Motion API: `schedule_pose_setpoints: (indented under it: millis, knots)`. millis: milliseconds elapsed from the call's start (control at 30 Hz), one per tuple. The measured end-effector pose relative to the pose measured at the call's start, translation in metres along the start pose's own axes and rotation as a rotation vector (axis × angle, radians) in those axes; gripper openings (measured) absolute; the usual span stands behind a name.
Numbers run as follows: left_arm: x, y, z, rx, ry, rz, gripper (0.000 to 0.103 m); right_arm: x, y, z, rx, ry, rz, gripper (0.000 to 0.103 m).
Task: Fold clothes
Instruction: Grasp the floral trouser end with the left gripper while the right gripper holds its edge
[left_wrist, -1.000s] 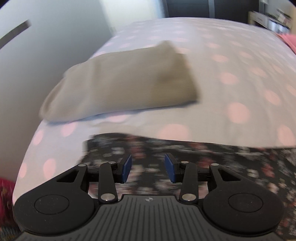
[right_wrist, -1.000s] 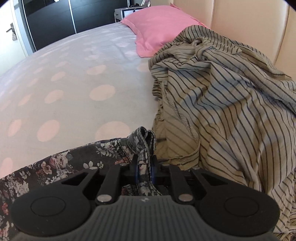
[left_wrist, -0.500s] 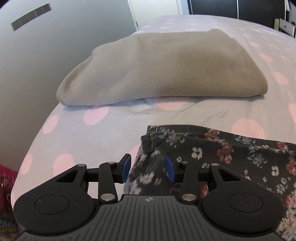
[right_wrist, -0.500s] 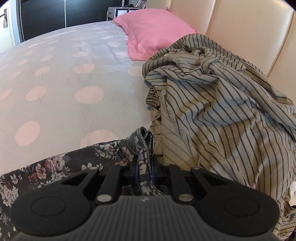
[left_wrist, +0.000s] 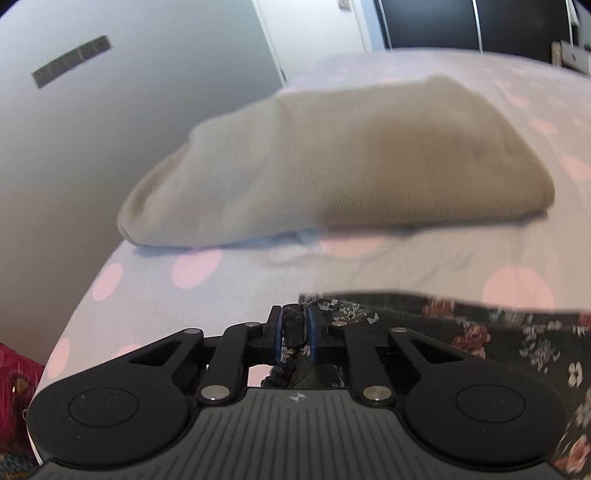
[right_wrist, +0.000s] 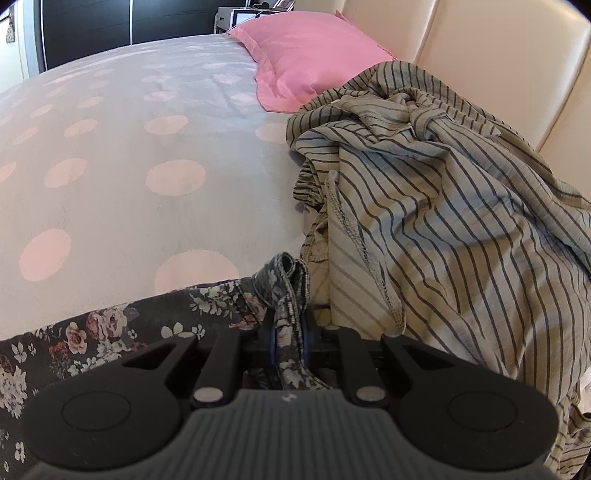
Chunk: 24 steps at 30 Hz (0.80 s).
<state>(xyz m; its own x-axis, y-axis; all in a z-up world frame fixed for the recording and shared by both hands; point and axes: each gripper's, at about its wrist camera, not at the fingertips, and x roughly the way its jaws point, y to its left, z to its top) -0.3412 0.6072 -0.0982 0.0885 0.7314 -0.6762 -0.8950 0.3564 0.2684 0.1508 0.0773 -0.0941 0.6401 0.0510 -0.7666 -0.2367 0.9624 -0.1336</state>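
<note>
**Bed, floral garment pinched at both ends**

Polka-dot bed (right_wrist: 110, 155) carries everything; dark wardrobe doors at the top of both views.

Floral garment (right_wrist: 110, 325): dark, small flower print, lying along the near edge of the bed at the bottom of both frames. Its visible long axis runs side to side between the two tools, across their pointing direction.

Left hand-held gripper (left_wrist: 295, 328): fingers pressed together on a bunched hem or corner of the floral garment, bottom centre of the left wrist view. Cloth spreads to the lower right from there.

Right hand-held gripper (right_wrist: 288, 332): also pinching the floral garment, a twisted fold sticking up above the fingertips, bottom centre. Cloth spreads to the lower left.

So each tool holds its own end and neither is nearer. My read: whatever move comes next turns on that span between the two pinches. Whether this is a spread-out or a fold-over stage, frames don't settle. Left wrist view is motion-blurred.

Outward:
- Folded beige cloth (left_wrist: 351, 166), centre of the left wrist view, well beyond the garment's edge, bare sheet between them.
- Striped garment (right_wrist: 443, 221), crumpled heap on the right of the right wrist view, just beside the pinched fold, possibly touching it.
- Pink pillow (right_wrist: 306, 55), upper centre, against the padded headboard (right_wrist: 480, 48).
</note>
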Motion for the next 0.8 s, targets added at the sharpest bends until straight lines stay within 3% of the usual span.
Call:
schedule_pose_setpoints:
  millis: [167, 333, 400, 500, 600, 800]
  knots:
    - [-0.004, -0.005, 0.018, -0.011, -0.03, 0.019, 0.011, 0.001, -0.001, 0.001, 0.021, 0.0, 0.003, 0.014]
    - [0.015, -0.024, 0.015, 0.067, 0.015, 0.072, 0.011, 0.004, 0.0, 0.0, 0.021, 0.006, 0.002, 0.015]
    - [0.025, -0.03, 0.013, 0.098, 0.074, 0.082, 0.012, 0.004, 0.001, 0.0, 0.015, 0.008, 0.002, 0.015]
    - [0.026, -0.029, 0.011, 0.086, 0.102, 0.075, 0.017, 0.004, 0.001, 0.0, 0.004, 0.01, 0.003, 0.015]
    - [0.022, -0.028, 0.011, 0.078, 0.123, 0.063, 0.032, 0.005, 0.001, 0.0, -0.003, 0.013, 0.004, 0.015]
    - [-0.013, -0.031, 0.016, 0.084, 0.15, 0.013, 0.032, -0.007, 0.009, 0.004, -0.084, 0.016, 0.002, 0.014]
